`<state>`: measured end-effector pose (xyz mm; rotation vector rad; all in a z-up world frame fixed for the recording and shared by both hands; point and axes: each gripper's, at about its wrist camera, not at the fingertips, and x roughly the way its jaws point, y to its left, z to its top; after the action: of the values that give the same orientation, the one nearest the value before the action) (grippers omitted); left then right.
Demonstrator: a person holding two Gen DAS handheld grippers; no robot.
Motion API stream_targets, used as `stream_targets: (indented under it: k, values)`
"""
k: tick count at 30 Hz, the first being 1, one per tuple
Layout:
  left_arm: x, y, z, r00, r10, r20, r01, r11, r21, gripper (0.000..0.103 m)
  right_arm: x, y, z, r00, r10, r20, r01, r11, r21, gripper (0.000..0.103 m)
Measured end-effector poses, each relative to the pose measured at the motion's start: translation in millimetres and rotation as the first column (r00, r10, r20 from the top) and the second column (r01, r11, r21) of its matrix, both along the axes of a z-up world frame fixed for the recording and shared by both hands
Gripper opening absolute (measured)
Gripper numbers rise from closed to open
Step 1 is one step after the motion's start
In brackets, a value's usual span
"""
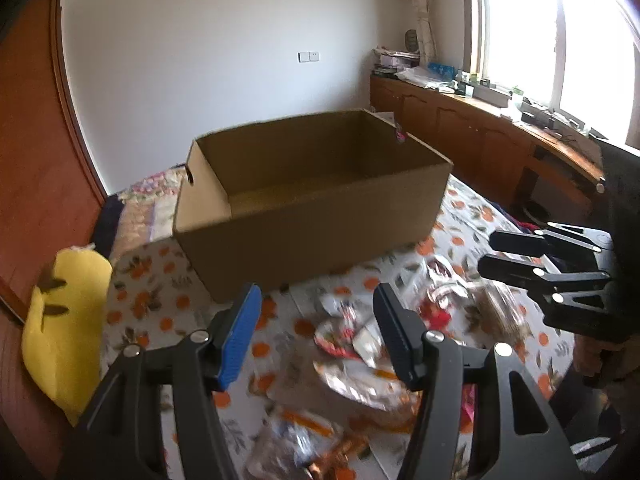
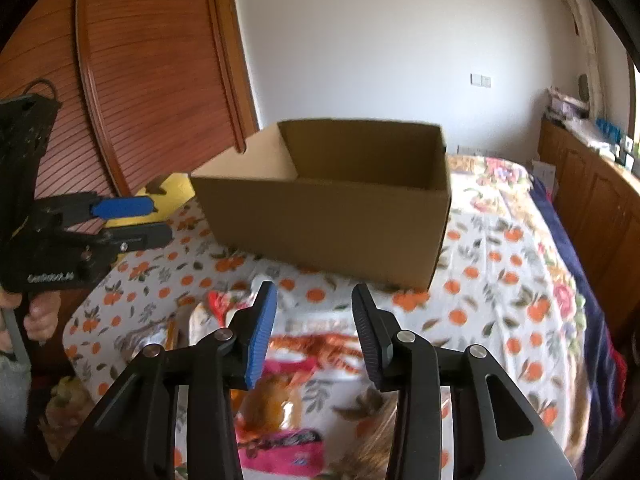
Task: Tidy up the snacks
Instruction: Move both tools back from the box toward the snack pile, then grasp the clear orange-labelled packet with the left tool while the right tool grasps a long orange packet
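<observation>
An open cardboard box [image 1: 312,240] stands on the orange-print bedcover [image 1: 160,280], and no snack shows inside it. Several snack packets [image 1: 348,340] lie scattered on the cover in front of the box. My left gripper [image 1: 316,300] hovers over those packets, short of the box's front wall, open with nothing between its fingers. In the right wrist view the box [image 2: 320,224] sits ahead, and packets [image 2: 320,344] lie below my right gripper [image 2: 315,292], which is open and holds nothing. Each gripper shows in the other's view: the right gripper [image 1: 492,252] and the left gripper [image 2: 156,220].
A yellow cushion [image 1: 68,320] lies at the bed's left edge, beside a wooden wardrobe [image 2: 152,80]. A wooden cabinet [image 1: 460,132] loaded with clutter runs under the window on the right. A floral blanket [image 2: 500,176] covers the bed behind the box. A hand [image 2: 40,312] grips the left tool.
</observation>
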<state>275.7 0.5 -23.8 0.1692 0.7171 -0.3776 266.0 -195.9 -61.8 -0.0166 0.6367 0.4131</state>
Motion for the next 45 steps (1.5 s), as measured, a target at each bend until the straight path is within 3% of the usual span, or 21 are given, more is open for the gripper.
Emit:
stream_targets:
  k: [6, 12, 22, 29, 33, 45]
  values:
    - [-23.8, 11.8, -24.3, 0.999, -0.003, -0.047, 0.003, 1.0, -0.003, 0.059, -13.0, 9.9, -13.7, 1.0, 0.016, -0.027, -0.016, 1.0, -0.001, 0.042]
    - [-40.8, 27.0, -56.3, 0.995, 0.005, -0.104, -0.002, 1.0, 0.029, 0.059, -22.6, 22.7, -28.5, 0.998, 0.045, -0.054, -0.044, 0.999, 0.019, 0.057]
    - [-44.8, 43.4, -94.0, 0.98, 0.006, -0.197, 0.005, 0.998, 0.056, 0.059, -23.0, 49.9, -52.6, 0.989, 0.104, -0.105, -0.102, 0.994, 0.024, 0.058]
    - [-37.6, 37.7, -106.6, 0.974, 0.009, -0.225, 0.014, 0.995, 0.099, 0.059, -22.1, 62.3, -64.4, 0.984, 0.133, -0.115, -0.133, 0.991, 0.013, 0.06]
    - [-42.2, 29.6, -108.5, 0.983, -0.008, -0.183, 0.037, 0.987, 0.157, 0.059, -24.0, 66.0, -65.3, 0.984, 0.151, -0.098, -0.149, 0.988, 0.026, 0.061]
    - [-41.5, 42.0, -104.0, 0.971, -0.02, -0.236, 0.052, 0.99, 0.13, 0.056, -28.9, 64.7, -61.9, 0.986, 0.138, -0.092, -0.138, 0.99, 0.009, 0.061]
